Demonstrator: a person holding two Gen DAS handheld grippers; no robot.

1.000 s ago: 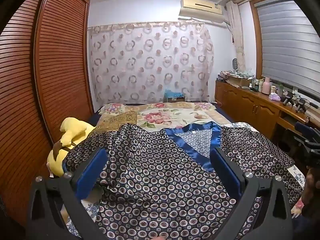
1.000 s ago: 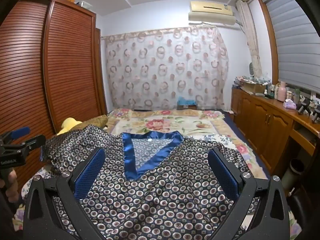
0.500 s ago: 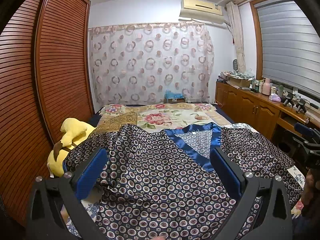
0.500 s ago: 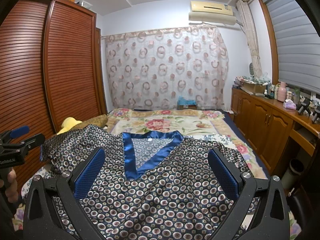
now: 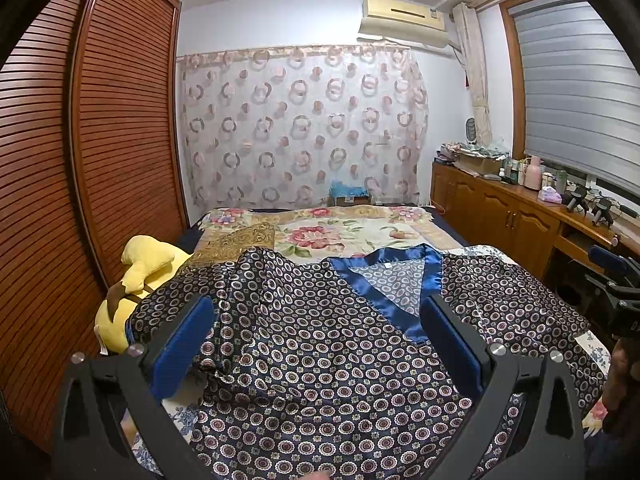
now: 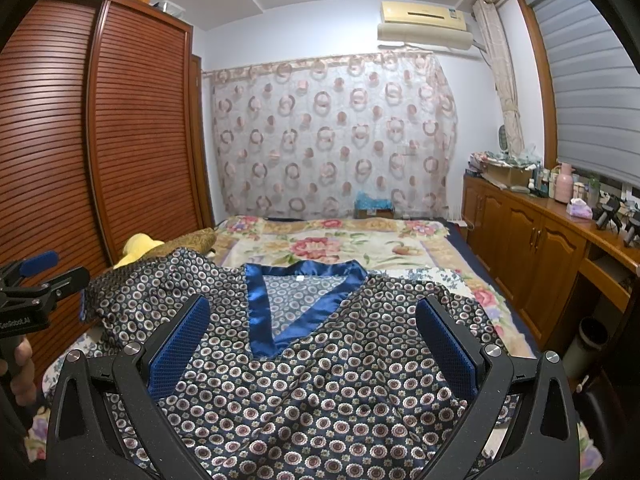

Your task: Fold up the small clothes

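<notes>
A dark satin top [image 5: 320, 352] [image 6: 320, 392] patterned with small rings, with a blue V-neck collar [image 6: 280, 320], lies spread face up on the bed, its neck pointing away from me. My left gripper [image 5: 316, 320] hovers open above its left half, nothing between the blue pads. Over the right half my right gripper [image 6: 314, 320] is likewise open and empty. Each gripper also shows at the edge of the other's view, held by a hand [image 6: 20, 368].
The bed carries a floral blanket [image 6: 340, 248] beyond the top. A yellow plush toy [image 5: 140, 280] lies at the left bed edge by the slatted wooden wardrobe [image 5: 80, 160]. A cluttered wooden cabinet [image 6: 540, 248] runs along the right wall.
</notes>
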